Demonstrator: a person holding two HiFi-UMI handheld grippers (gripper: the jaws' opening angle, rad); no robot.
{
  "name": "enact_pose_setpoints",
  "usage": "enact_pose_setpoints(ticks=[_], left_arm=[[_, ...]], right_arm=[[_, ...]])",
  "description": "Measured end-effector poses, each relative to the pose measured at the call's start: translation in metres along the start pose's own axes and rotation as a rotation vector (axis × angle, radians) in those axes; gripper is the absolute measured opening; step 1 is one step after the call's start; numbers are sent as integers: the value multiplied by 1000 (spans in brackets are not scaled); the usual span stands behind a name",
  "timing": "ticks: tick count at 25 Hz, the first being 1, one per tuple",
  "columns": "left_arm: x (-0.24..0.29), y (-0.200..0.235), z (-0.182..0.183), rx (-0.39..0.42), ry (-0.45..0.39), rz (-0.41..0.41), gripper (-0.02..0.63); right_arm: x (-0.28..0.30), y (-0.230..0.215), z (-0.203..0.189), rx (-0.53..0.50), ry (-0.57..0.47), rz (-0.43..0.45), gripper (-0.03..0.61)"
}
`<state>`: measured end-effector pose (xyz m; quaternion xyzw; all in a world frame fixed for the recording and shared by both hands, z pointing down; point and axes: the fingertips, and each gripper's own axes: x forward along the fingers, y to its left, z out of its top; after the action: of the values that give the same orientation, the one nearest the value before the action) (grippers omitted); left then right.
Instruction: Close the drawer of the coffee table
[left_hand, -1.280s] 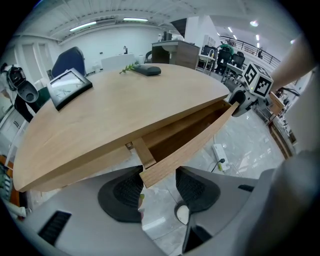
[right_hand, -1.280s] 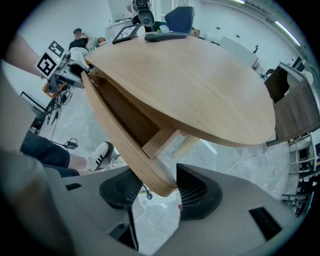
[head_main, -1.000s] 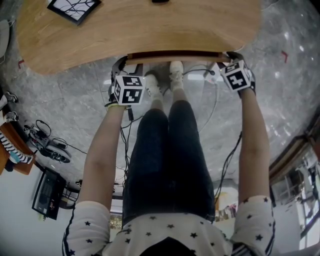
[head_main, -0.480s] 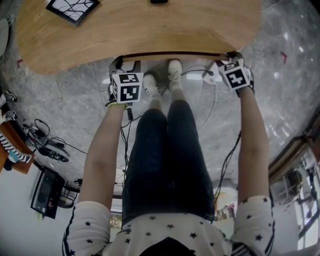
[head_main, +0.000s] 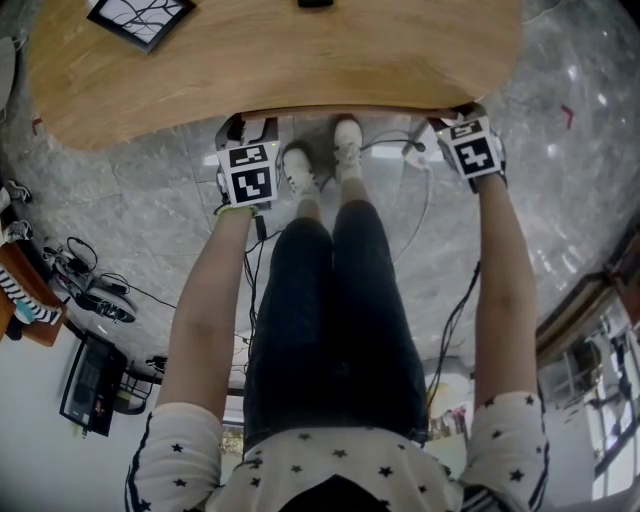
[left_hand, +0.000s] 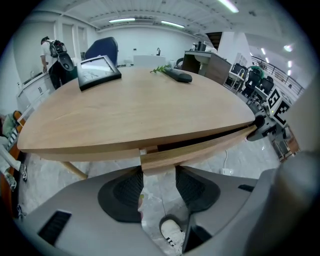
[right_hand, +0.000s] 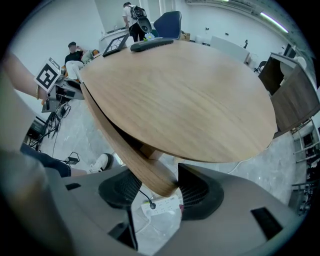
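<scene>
Closing stage, near its end by my judgement: the drawer front (left_hand: 200, 148) sits almost home under the surface (left_hand: 140, 110).

Left gripper view.
- Left tool (left_hand: 158, 174): jaws set wide, straddling the near end of the drawer front. I read both pads as bearing on the board, a pinch across its thickness.
- Drawer front: a long curved plank of pale wood matching the top, cut square at the end. A thin dark slit shows between it and the underside of the top, widening toward the far end, so I count it not quite shut.
- On top: a picture frame (left_hand: 99, 71) and a remote (left_hand: 178, 76), both well back from the edge.

Right gripper view.
- Right tool (right_hand: 159, 187): jaws have just been opening. The other end of the drawer front stands between them with a gap at one pad, so I log it as spread, not gripping.
- A dark gap shows above the plank here too.
- A power strip (right_hand: 161, 205) lies on the floor below.

Head view.
- Both tools sit at the near edge of the surface, one toward each end of the drawer.
- The plank hardly shows beyond the rim.

Next move, as I judge it: a short level push from both ends together to take up the slit, kept even so the curved plank does not skew. Then I let go on the left and draw both tools back.
</scene>
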<state>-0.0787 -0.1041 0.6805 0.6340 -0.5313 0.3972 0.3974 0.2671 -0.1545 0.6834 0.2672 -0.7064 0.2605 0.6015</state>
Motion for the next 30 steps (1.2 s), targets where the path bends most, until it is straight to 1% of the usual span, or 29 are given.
enact_pose_setpoints(ticks=[8, 12, 16, 21, 30], left_arm=[[3, 1, 6, -47, -28, 0, 209], [4, 2, 8, -73, -47, 10, 209], [6, 3, 12, -97, -66, 13, 209], [8, 5, 17, -108, -94, 6, 209], [11, 7, 22, -132, -132, -3, 209]], right_arm=[[1, -3, 7, 40, -34, 3, 227], [2, -5, 9, 95, -60, 10, 227], [3, -10, 12, 147, -101, -11, 229], [6, -16, 14, 182, -133, -32, 233], [9, -19, 14, 289, -172, -41, 239]])
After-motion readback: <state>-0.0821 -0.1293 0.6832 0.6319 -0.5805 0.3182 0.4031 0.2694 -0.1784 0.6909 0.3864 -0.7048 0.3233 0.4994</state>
